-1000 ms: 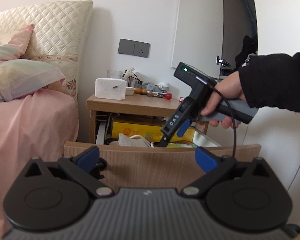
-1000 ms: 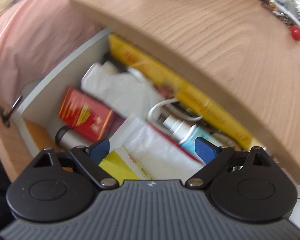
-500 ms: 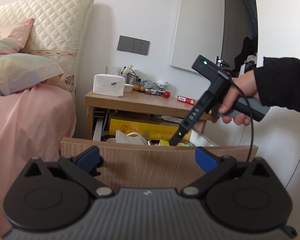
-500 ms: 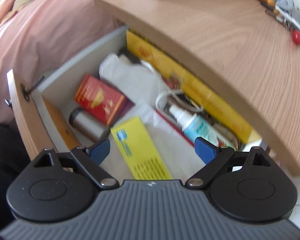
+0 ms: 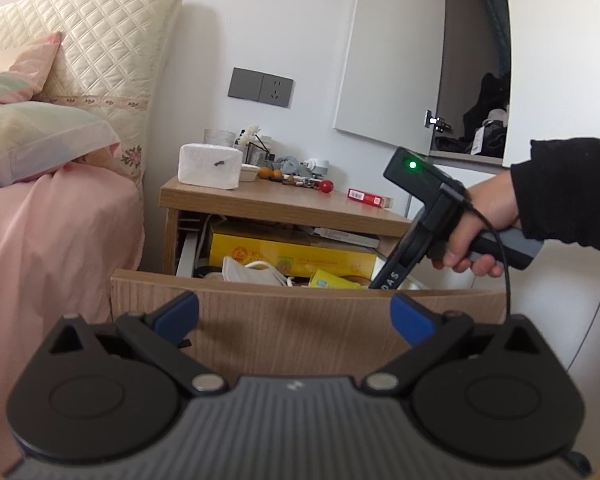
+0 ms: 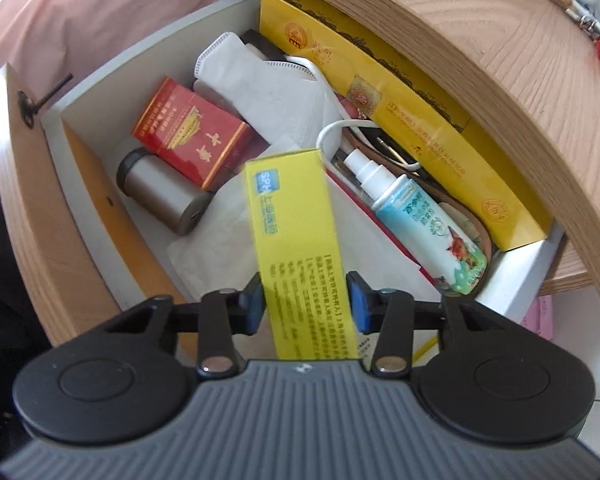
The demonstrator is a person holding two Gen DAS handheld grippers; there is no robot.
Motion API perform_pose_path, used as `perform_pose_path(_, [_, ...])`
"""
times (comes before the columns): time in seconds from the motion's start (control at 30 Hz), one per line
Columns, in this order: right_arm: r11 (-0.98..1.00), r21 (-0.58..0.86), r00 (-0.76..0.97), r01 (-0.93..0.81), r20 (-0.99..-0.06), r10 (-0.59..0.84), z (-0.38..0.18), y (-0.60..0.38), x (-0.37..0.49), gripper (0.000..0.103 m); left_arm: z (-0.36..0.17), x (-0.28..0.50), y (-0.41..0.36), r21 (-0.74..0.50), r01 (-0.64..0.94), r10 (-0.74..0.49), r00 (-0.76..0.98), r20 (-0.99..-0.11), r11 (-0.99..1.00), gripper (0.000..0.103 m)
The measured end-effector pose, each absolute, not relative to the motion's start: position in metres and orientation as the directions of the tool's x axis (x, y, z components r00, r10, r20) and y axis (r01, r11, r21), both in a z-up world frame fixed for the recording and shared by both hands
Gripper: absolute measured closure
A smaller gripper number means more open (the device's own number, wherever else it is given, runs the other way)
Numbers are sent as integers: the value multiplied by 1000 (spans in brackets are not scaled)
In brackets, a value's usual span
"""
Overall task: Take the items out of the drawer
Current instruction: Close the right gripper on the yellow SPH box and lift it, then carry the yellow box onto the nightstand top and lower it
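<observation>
The nightstand drawer (image 6: 148, 68) stands pulled out. My right gripper (image 6: 306, 306) is inside it, shut on a slim yellow box (image 6: 292, 216) whose far end tilts up. Around that box lie a red cigarette pack (image 6: 188, 132), a silver cylinder (image 6: 160, 192), a white face mask (image 6: 260, 84), a spray bottle (image 6: 416, 224) and a long yellow carton (image 6: 400, 120). In the left wrist view, my left gripper (image 5: 294, 314) hangs open and holds nothing, in front of the wooden drawer front (image 5: 300, 356). The right gripper (image 5: 392, 276) dips behind that front, its tips hidden, beside the yellow box (image 5: 332, 280).
The nightstand top (image 5: 268, 200) carries a white tissue box (image 5: 210, 170), a red ball (image 5: 326, 186), a small red pack (image 5: 370, 199) and small clutter. A pink bed (image 5: 52, 240) lies at the left. A wardrobe door (image 5: 388, 60) hangs open at the right.
My right gripper has gone down into the drawer and shut on the yellow box, tipping its far end up. The left gripper has drawn back a little and stays open.
</observation>
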State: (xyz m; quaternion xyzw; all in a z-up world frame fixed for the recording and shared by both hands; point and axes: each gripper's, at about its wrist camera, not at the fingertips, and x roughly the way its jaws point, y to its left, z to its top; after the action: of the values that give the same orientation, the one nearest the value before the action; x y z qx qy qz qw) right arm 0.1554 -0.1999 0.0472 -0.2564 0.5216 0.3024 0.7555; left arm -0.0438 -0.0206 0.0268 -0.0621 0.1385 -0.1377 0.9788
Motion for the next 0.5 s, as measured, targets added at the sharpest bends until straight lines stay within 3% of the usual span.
perform_pose_path(0.5, [688,-320,591,-651,-783,195,141,-195,107,60,29,-53,-28,-122,264,-287,925,-248,957,0])
